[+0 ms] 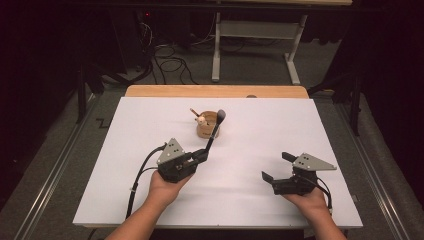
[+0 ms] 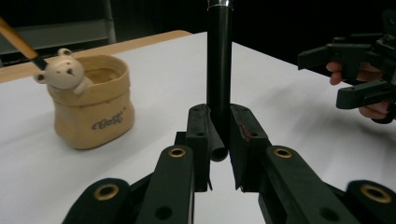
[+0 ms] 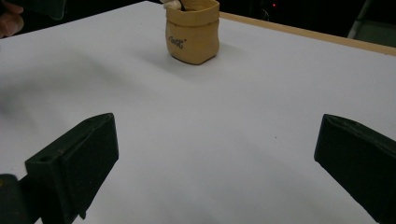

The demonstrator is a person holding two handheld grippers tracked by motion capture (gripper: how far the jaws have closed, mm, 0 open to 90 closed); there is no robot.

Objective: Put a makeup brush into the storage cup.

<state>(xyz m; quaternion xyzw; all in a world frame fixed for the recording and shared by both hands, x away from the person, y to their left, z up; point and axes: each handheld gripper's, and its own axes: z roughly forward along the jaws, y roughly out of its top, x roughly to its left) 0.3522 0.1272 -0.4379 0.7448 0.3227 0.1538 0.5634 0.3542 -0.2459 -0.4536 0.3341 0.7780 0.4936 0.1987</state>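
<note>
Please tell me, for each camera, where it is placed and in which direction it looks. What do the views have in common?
High view: above the person's side, looking forward and down on the table; forearms, hands, left gripper and right gripper show.
Left gripper view: rides the left gripper, looking along its jaws, shut on a black brush; the other hand shows farther off.
Right gripper view: rides the right gripper, looking across the table between open jaws.
All three share the tan pot.

Brush [image 2: 219, 70] handle – glossy black plastic with a metal collar; pot [image 2: 91, 109] – matt tan ceramic; table [image 1: 300, 130] – smooth matt white, wooden edge.
</note>
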